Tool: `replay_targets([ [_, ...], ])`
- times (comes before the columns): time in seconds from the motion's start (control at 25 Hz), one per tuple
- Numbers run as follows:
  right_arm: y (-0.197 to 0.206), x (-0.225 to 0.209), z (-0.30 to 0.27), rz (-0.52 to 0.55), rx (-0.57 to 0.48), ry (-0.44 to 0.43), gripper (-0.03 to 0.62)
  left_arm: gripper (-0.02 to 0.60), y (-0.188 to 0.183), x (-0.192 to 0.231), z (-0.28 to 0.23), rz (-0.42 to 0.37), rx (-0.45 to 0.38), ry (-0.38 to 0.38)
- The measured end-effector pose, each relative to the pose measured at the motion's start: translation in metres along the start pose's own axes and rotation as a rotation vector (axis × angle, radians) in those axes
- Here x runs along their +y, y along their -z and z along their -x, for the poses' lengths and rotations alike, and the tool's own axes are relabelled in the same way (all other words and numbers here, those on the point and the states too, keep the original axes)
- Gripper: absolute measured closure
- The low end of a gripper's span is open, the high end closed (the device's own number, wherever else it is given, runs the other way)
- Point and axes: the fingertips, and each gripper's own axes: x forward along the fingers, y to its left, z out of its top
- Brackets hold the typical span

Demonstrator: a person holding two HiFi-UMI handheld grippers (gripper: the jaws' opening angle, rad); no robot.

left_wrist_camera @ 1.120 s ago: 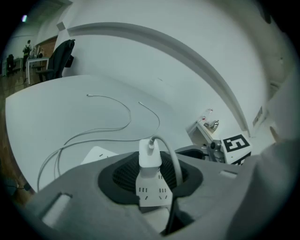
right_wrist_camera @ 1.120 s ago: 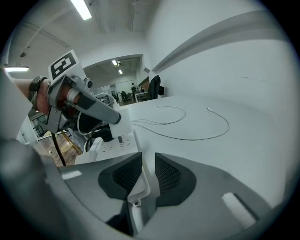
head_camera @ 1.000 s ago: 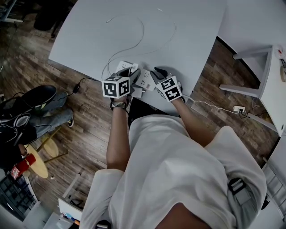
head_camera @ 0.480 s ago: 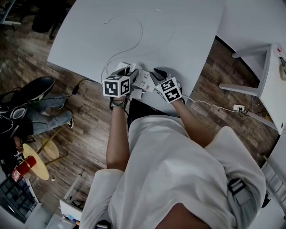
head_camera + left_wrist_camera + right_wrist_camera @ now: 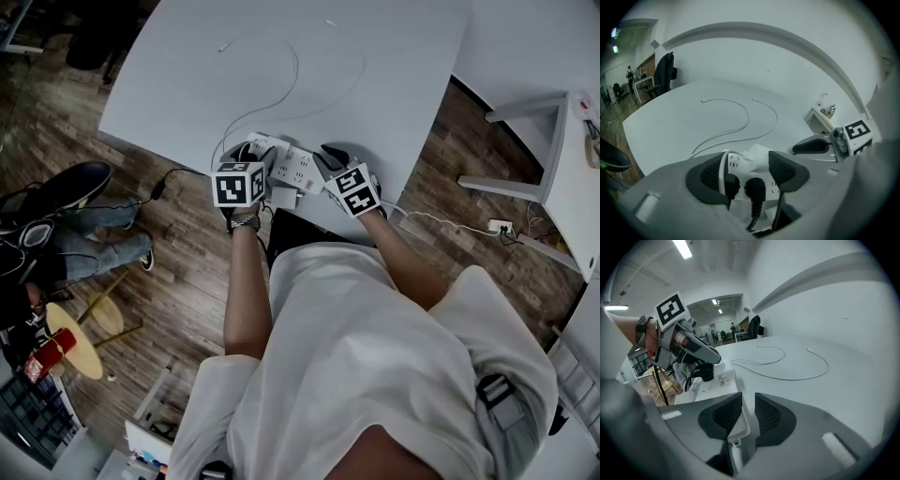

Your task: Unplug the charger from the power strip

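Left gripper (image 5: 746, 161) stands with its jaws spread wide, straddling the left end of the power strip (image 5: 298, 169). Between the pads sit two black plugs (image 5: 754, 187) on the near side and, just beyond them, a white block (image 5: 757, 153) seated in the strip, which I judge to be the charger. No pad is visibly pressing on it; a thin white lead runs close against the left pad.

Right gripper (image 5: 748, 411) has its jaws drawn nearly together, and they appear to pinch the right end of the strip, steadying it. The strip lies at the near edge of the table (image 5: 394, 75), between the two grippers. A loose white cable (image 5: 748, 116) trails across the far surface.

Assessment: the charger is not yet grasped or pulled.

Risks noted:
- Wrong item taken. The black plugs sit nearer the pads than the white block, so closing at this depth would likely catch a plug or the lead, not the charger.
- Strip lifting or sliding off the near edge. The right gripper holds only the strip's end, which gives little margin if the pull is hard.
- Prongs binding. A pull at a slant, not straight out of the socket, would jam them and drag the whole strip along.
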Motion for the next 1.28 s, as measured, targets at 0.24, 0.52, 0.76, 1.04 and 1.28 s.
replay_targets([
  [0.24,-0.001,-0.003,0.000,0.029,0.031,0.019,0.490,0.267,-0.012,0.020,0.012,0.013,-0.083,-0.063],
  [0.52,-0.027,-0.012,0.012,0.012,0.000,0.055,0.484,0.270,-0.060,0.011,0.043,-0.097,-0.286,-0.084],
  [0.76,-0.093,-0.042,0.052,-0.006,-0.153,0.156,0.536,0.455,-0.088,-0.006,0.066,-0.205,-0.367,-0.094],
  [1.04,-0.172,-0.050,0.108,0.072,-0.320,0.212,0.583,0.577,-0.123,-0.023,0.117,-0.228,-0.520,-0.111],
  [1.28,-0.238,-0.036,0.153,0.135,-0.450,0.217,0.591,0.577,-0.155,-0.038,0.159,-0.270,-0.600,-0.113],
])
